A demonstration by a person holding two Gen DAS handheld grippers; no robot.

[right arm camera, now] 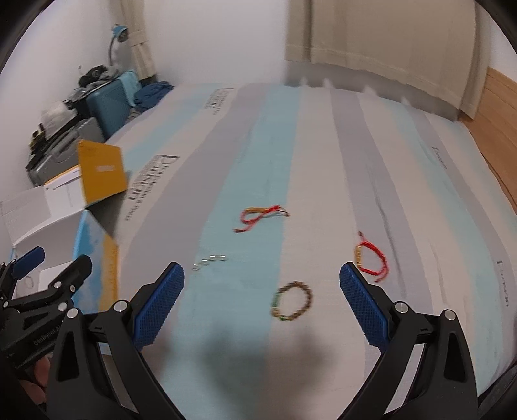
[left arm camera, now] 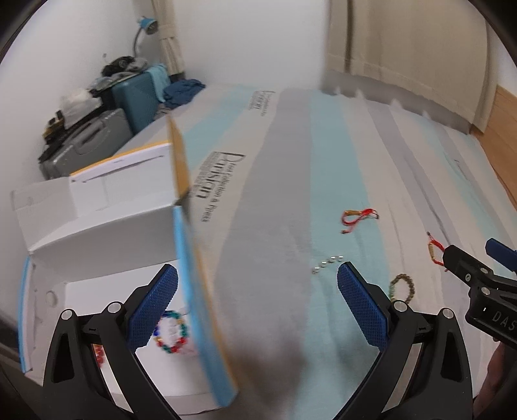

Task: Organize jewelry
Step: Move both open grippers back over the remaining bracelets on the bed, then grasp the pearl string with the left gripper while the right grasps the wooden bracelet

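An open white cardboard box [left arm camera: 106, 245] with blue and yellow sides sits on the bed at the left. Inside it lie a multicoloured bead bracelet [left arm camera: 171, 332] and a red bead piece [left arm camera: 98, 353]. My left gripper [left arm camera: 257, 290] is open and empty, straddling the box's right wall. On the bed lie a brown bead bracelet [right arm camera: 292, 302], a row of small silver beads [right arm camera: 210, 261], a red and orange cord bracelet [right arm camera: 261, 216] and a red cord bracelet [right arm camera: 371, 258]. My right gripper [right arm camera: 261, 290] is open and empty, above the brown bracelet.
The striped bed sheet [right arm camera: 323, 161] covers the whole surface. Suitcases [left arm camera: 135, 93] with clothes and a blue lamp [left arm camera: 147, 26] stand at the far left wall. A curtain [right arm camera: 387, 42] hangs at the back. The box [right arm camera: 93, 206] also shows in the right wrist view.
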